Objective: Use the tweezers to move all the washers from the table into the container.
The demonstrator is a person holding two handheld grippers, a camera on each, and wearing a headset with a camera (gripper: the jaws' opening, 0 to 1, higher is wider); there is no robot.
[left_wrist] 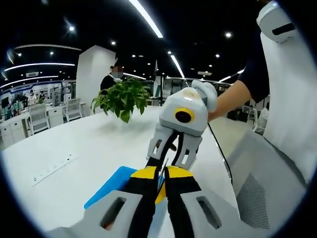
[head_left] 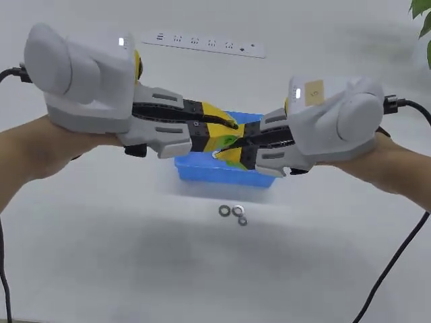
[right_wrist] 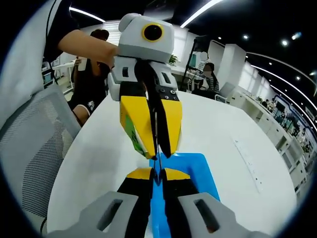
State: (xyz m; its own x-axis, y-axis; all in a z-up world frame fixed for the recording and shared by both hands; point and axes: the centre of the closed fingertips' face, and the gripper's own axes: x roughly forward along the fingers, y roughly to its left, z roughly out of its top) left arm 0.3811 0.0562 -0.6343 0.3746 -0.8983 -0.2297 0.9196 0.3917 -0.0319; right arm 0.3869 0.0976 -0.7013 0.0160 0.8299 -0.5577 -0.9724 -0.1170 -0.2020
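My left gripper (left_wrist: 162, 174) and my right gripper (right_wrist: 157, 173) meet tip to tip above the container (head_left: 202, 171), and both have their jaws pressed together on the thin tweezers (right_wrist: 156, 141), which pass from one to the other. The container stands near the middle of the table (head_left: 101, 256). Three washers (head_left: 234, 212) lie on the table close together, just beside its near wall, toward the near edge
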